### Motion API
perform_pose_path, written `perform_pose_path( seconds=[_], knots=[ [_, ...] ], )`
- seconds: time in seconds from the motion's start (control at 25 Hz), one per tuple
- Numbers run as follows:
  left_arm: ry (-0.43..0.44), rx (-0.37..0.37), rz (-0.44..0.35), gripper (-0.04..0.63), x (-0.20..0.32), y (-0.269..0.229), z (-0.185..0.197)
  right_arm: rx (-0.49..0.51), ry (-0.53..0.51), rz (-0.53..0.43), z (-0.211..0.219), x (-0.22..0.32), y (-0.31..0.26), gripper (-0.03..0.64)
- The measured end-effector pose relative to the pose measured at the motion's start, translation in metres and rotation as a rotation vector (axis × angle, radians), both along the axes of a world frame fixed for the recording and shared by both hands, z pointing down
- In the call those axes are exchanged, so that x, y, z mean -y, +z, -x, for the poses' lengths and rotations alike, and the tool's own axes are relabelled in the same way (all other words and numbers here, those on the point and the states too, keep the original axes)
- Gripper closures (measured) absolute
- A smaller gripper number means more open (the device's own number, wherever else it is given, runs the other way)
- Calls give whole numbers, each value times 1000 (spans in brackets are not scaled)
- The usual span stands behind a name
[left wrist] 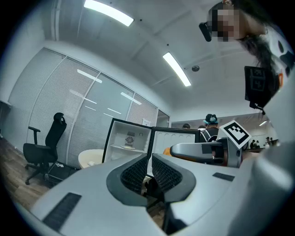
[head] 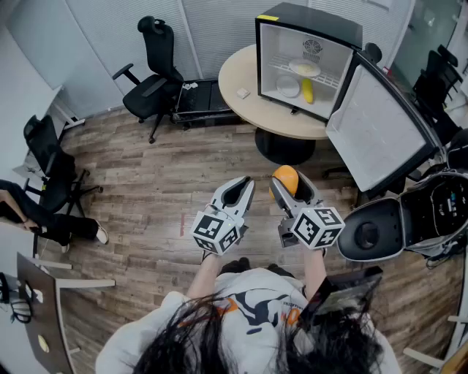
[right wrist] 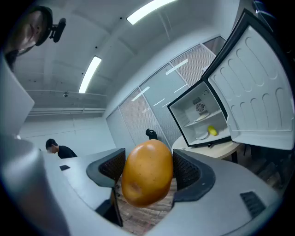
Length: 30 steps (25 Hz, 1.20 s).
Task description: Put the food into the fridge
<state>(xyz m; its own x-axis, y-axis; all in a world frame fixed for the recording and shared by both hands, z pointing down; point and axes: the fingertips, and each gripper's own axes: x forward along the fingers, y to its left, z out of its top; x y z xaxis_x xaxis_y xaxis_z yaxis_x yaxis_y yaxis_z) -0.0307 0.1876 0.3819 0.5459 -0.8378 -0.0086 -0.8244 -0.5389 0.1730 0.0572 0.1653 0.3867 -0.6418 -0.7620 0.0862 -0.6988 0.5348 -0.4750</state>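
Note:
A small black fridge (head: 316,17) stands on a round table (head: 235,73) with its door (head: 380,128) swung wide open. Inside it are a plate (head: 304,68), a bowl (head: 288,87) and a yellow item (head: 308,90). My right gripper (head: 292,188) is shut on a round orange-brown piece of food (head: 284,175), held above the wooden floor some way short of the table. In the right gripper view the food (right wrist: 145,177) fills the gap between both pads, with the fridge (right wrist: 203,117) ahead to the right. My left gripper (head: 241,187) hangs beside it, shut and empty, pads (left wrist: 136,173) nearly touching.
Black office chairs (head: 157,66) (head: 51,168) stand at the back left and left. A black and white machine (head: 409,226) sits on the floor under the open door at the right. A seated person's legs (head: 44,219) show at the left edge.

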Motion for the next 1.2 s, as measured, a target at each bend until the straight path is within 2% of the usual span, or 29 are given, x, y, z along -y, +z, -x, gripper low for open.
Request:
perform_pose_path(
  seconds=[0.52, 0.76, 1.2],
  knots=[
    [16, 26, 8, 554, 4, 4, -18, 27, 19, -4, -17, 6, 1, 296],
    [18, 39, 15, 554, 7, 8, -30, -20, 18, -11, -26, 8, 5, 296],
    [10, 56, 37, 554, 14, 20, -65, -43, -24, 11, -54, 16, 20, 296]
  ],
)
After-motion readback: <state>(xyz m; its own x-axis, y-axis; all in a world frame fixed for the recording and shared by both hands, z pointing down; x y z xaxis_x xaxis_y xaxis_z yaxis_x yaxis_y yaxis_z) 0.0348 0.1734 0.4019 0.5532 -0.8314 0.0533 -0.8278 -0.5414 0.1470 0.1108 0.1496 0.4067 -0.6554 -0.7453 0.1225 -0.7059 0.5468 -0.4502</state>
